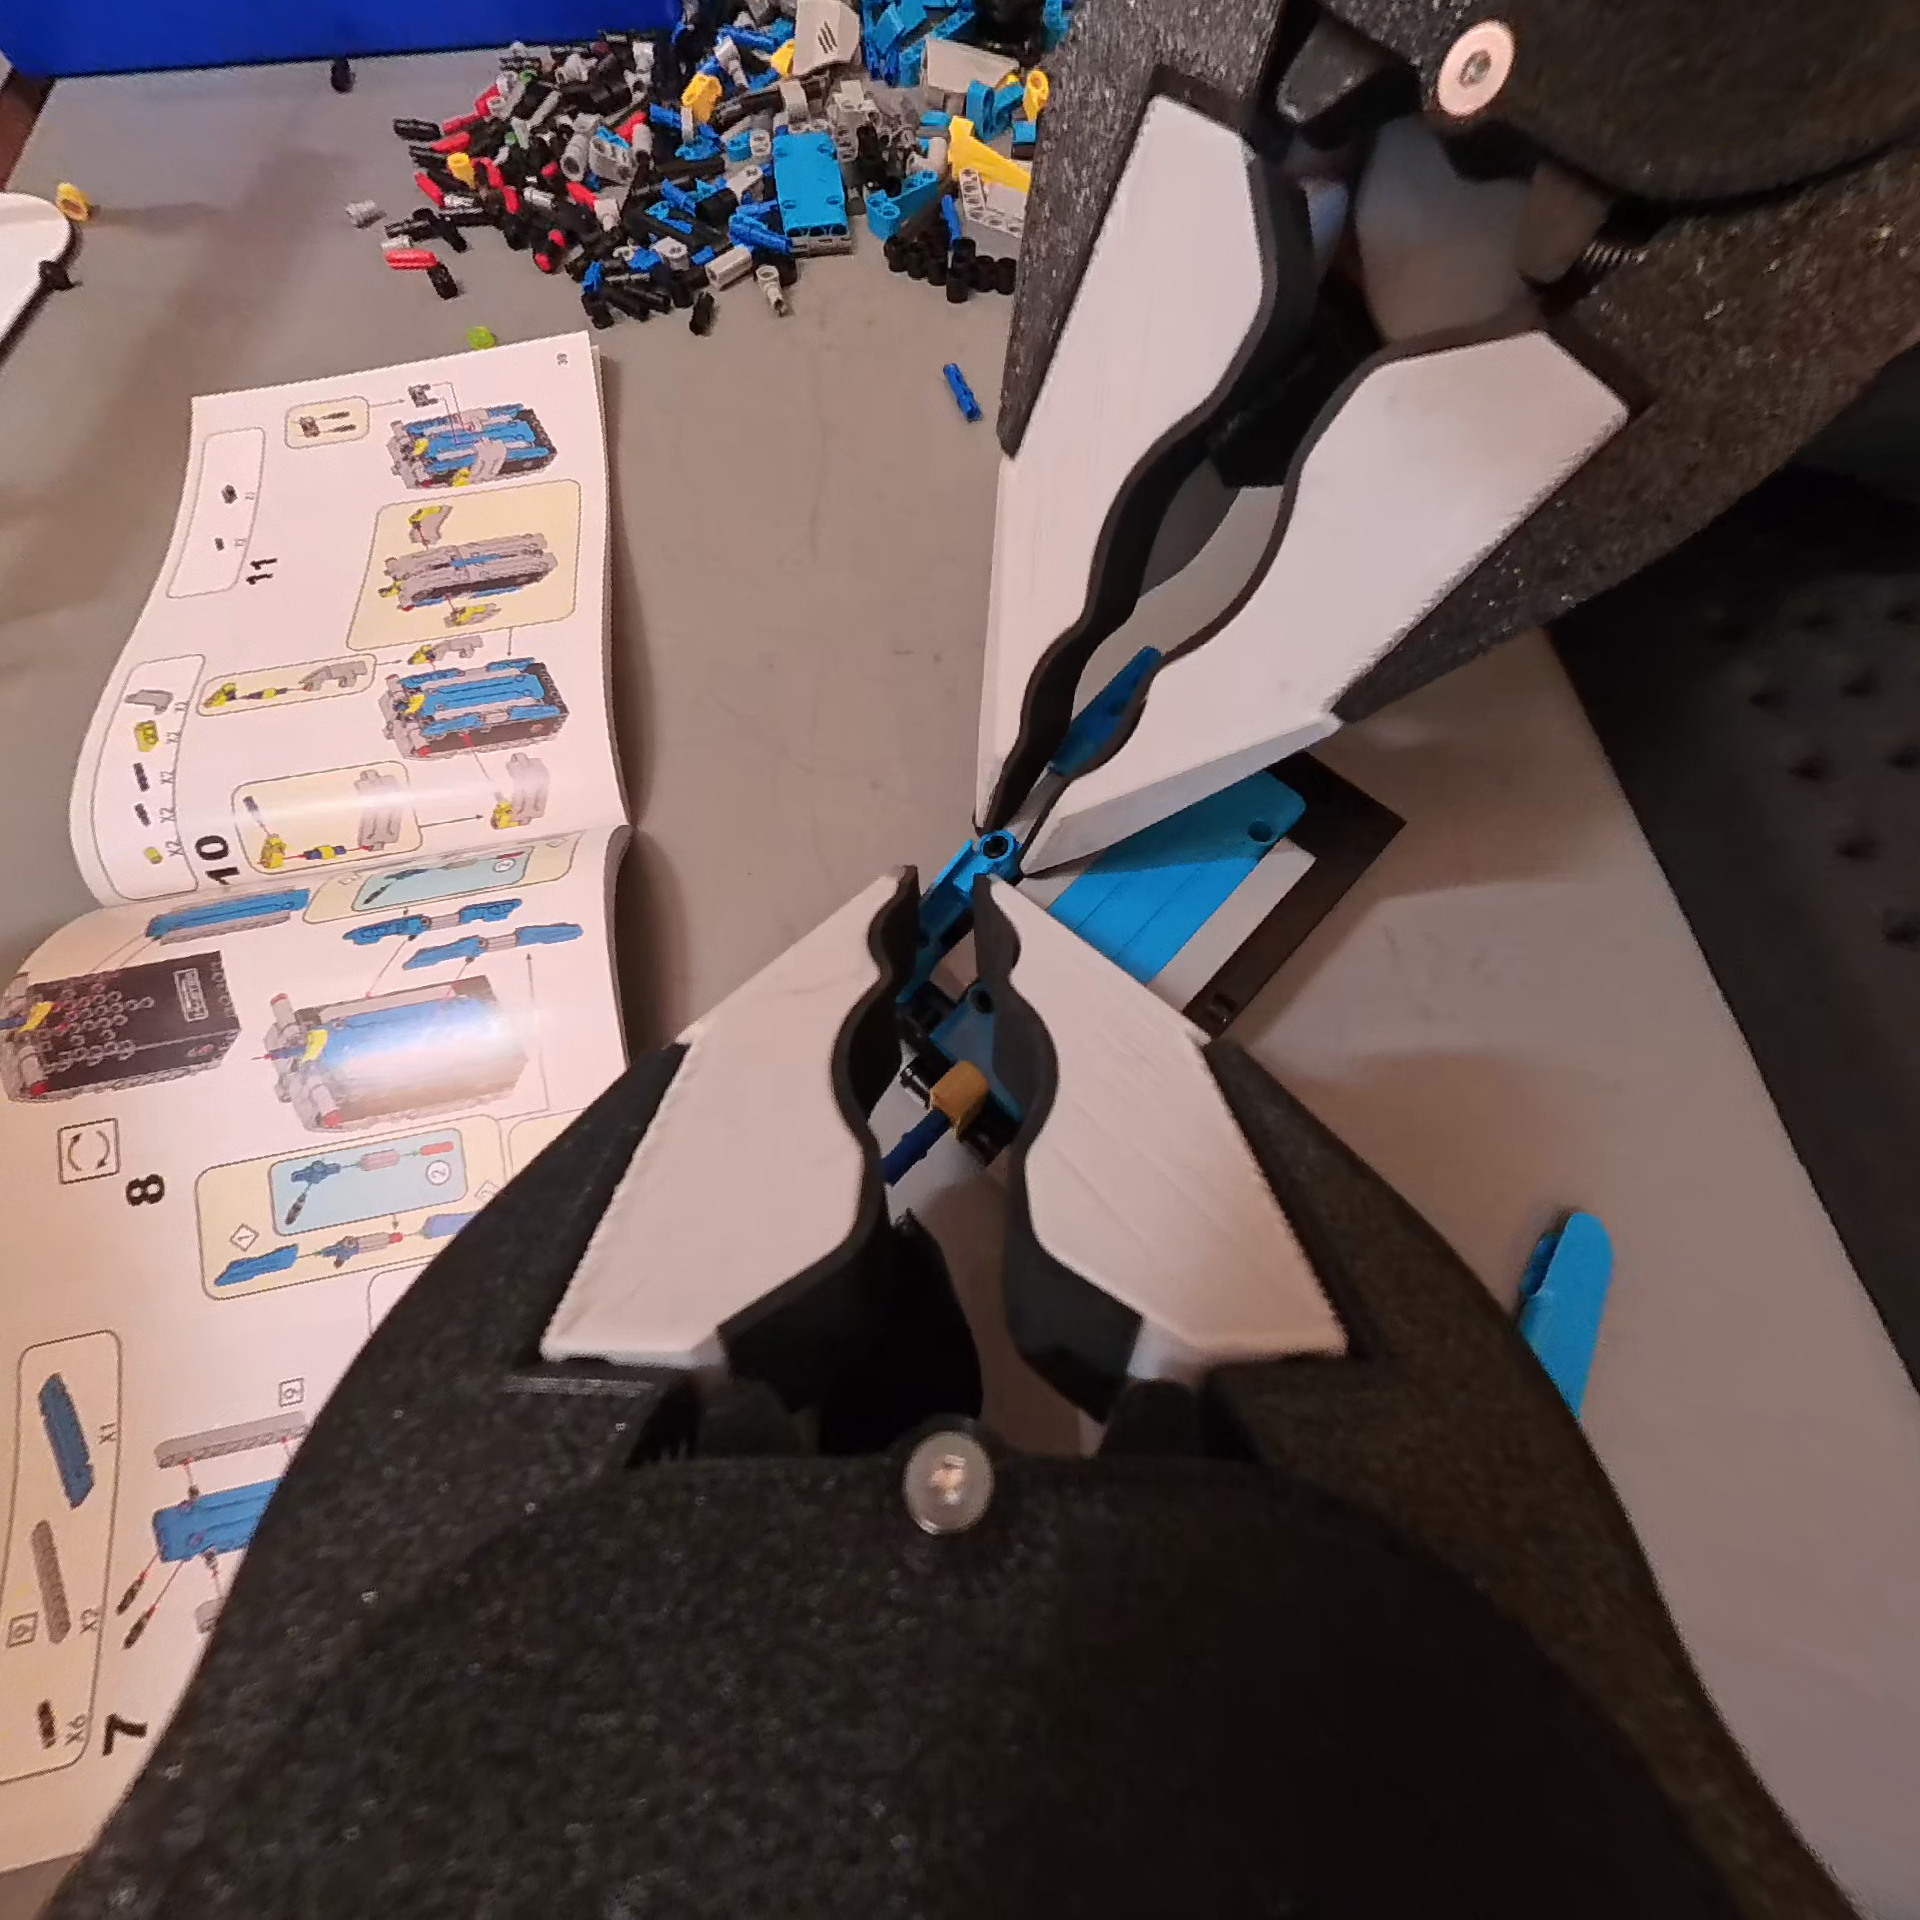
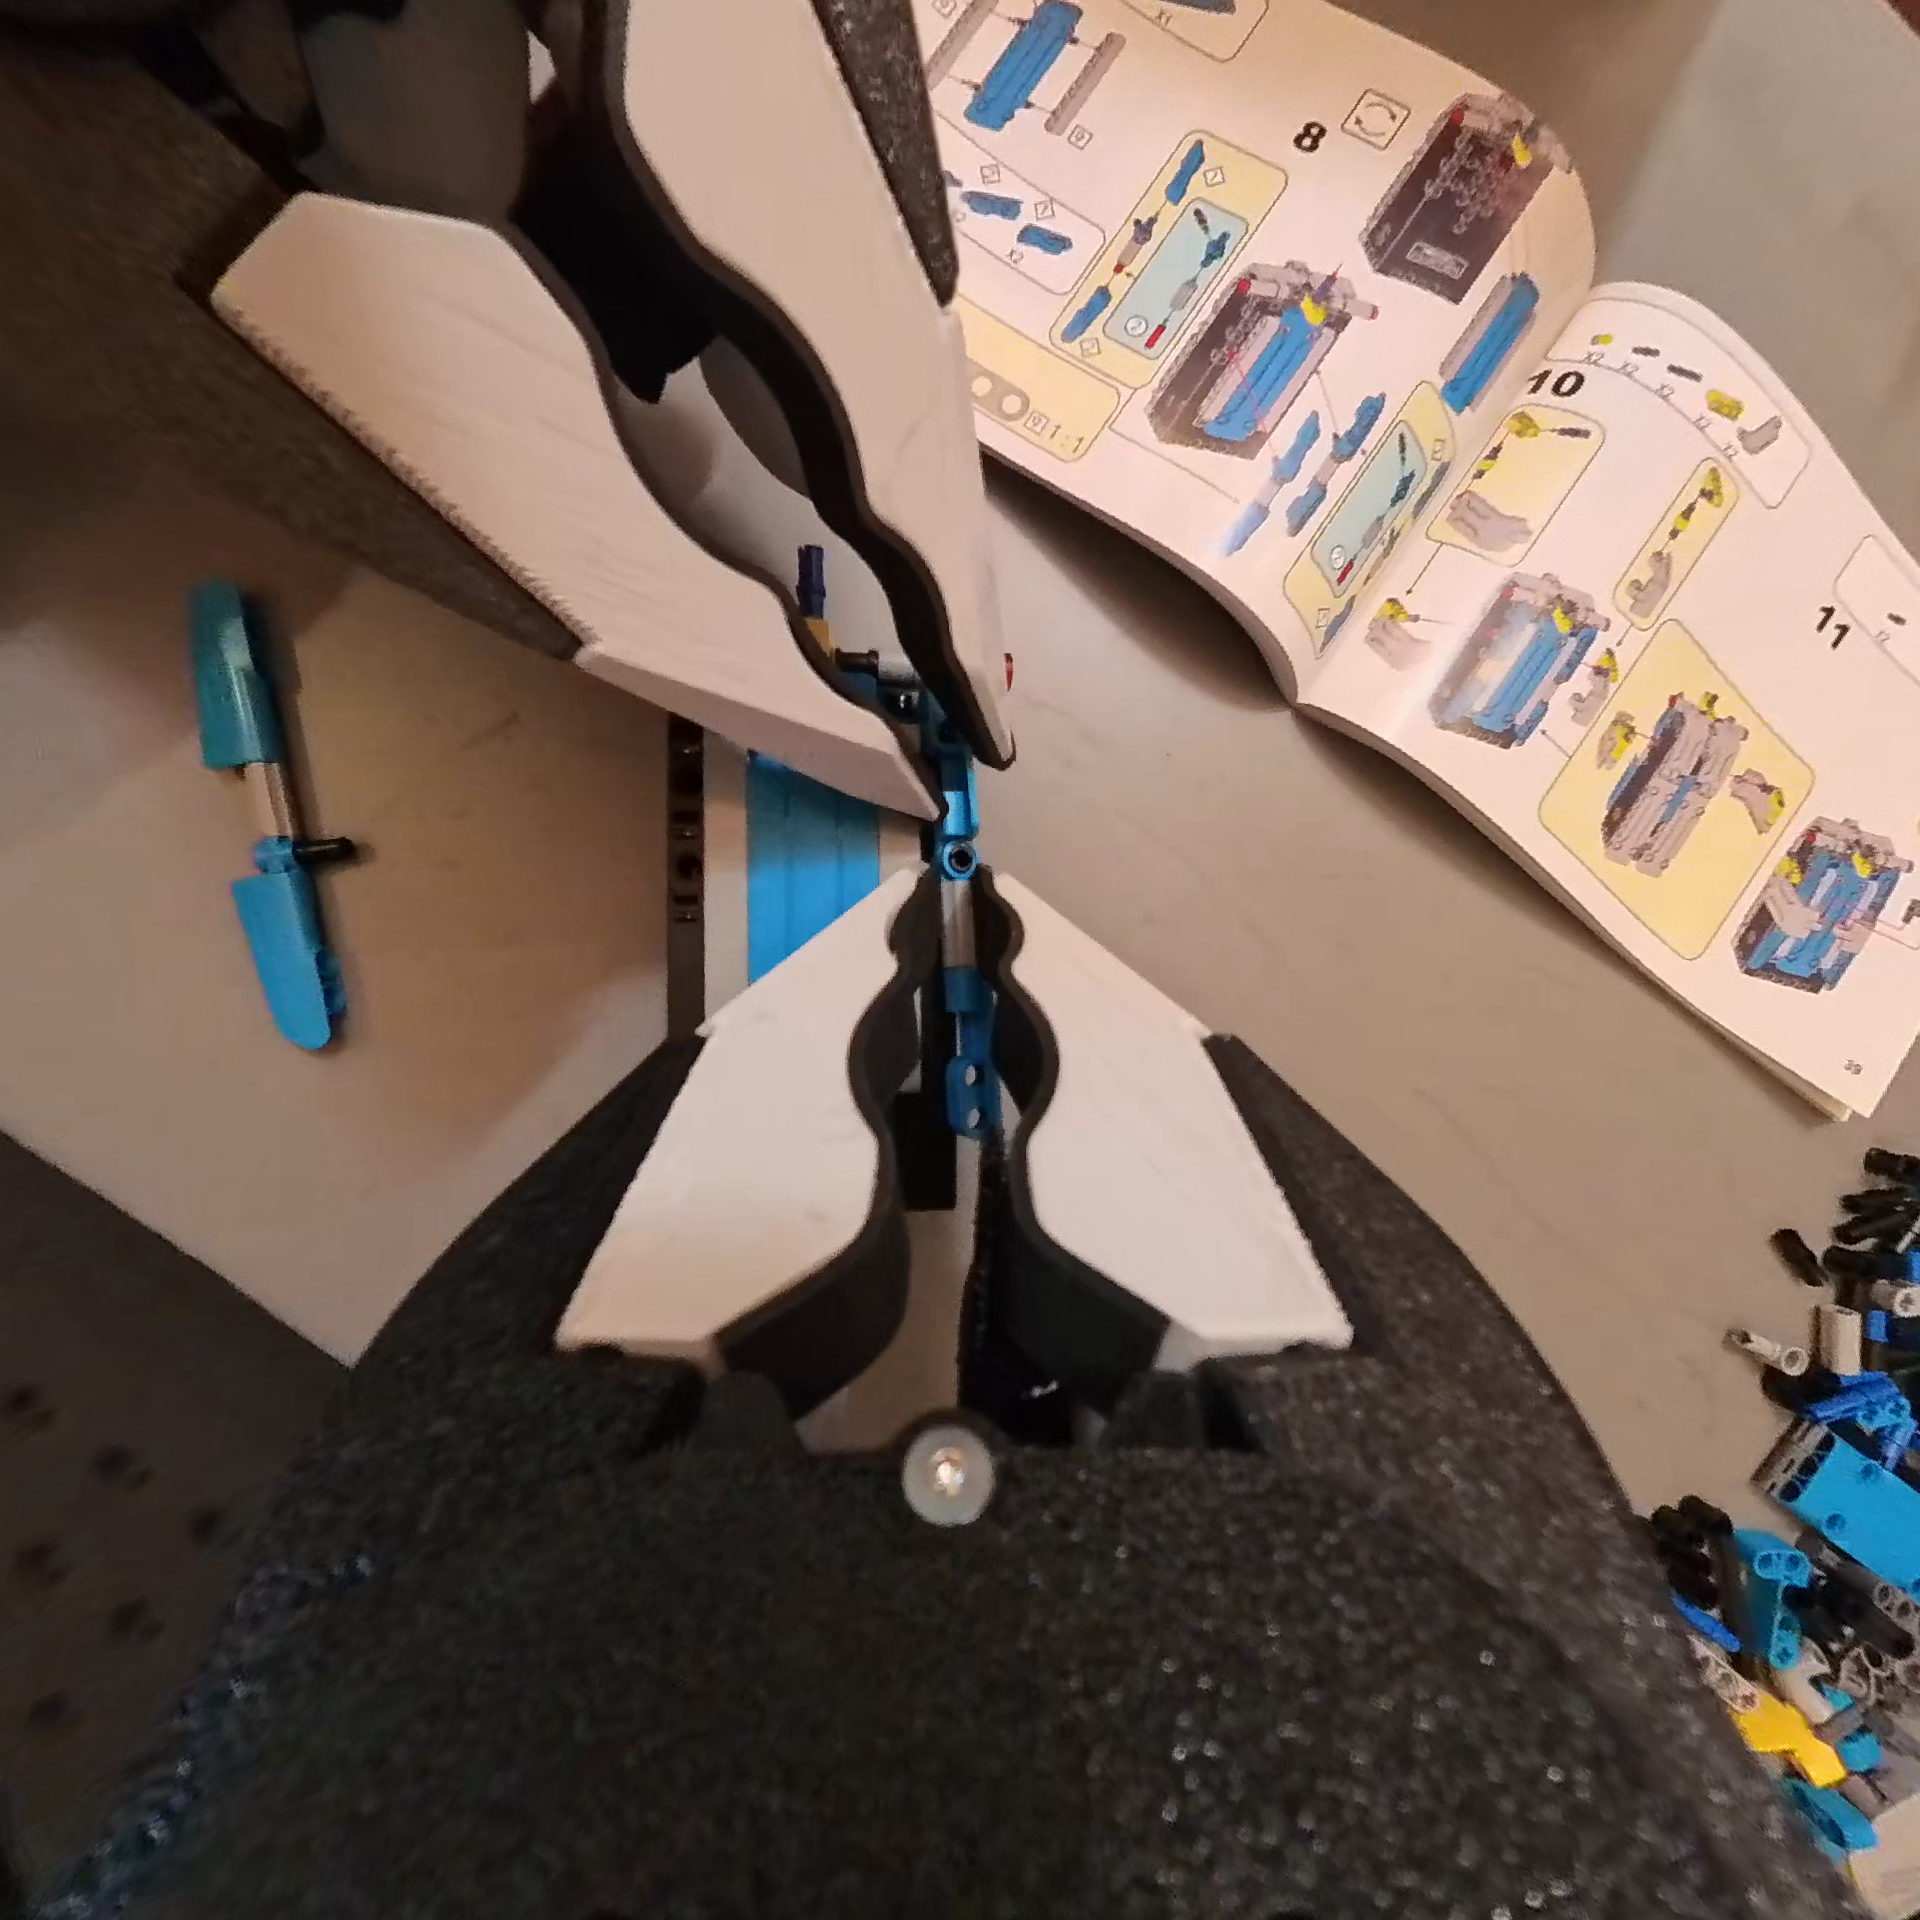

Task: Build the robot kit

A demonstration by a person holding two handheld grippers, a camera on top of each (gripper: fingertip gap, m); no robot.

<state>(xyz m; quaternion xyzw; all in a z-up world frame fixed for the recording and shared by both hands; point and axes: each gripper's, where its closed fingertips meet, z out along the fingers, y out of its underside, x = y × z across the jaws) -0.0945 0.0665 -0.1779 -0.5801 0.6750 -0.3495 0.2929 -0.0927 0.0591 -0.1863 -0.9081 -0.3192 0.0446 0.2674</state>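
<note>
Left wrist view places us behind the left tongs [image 1: 948, 883], whose white fingers with black pads are closed on one end of a slim blue rod assembly [image 1: 971, 868] made of building-toy parts. A yellow connector [image 1: 958, 1093] and a dark blue axle sit between the fingers, nearer the base. The right tongs [image 1: 1013, 831] come in from the upper right, tips nearly touching ours, and they are clamped on the other end of the same assembly.

Right wrist view shows this from the opposite side: the right tongs [image 2: 954, 883] grip the assembly [image 2: 961, 831] along a grey sleeve and a blue link that lie between their pads, while the left tongs [image 2: 961, 779] reach down from above and pinch its far end. So the assembly hangs between the two pairs of tongs, above the grey worktop [image 1: 810, 582].

Below the tips lies a flat blue panel on a black and white frame [image 1: 1195, 883]. Left of the left tongs we see an open instruction booklet [image 1: 343, 790] with printed building steps. Beyond it, farther ahead, a loose pile of small parts [image 1: 727, 166] in black, blue, grey, red and yellow is spread out. Right of the left tongs rests a second blue piece [image 1: 1564, 1309], which the right view shows as two blue blades joined by a grey sleeve [image 2: 272, 821].
</note>
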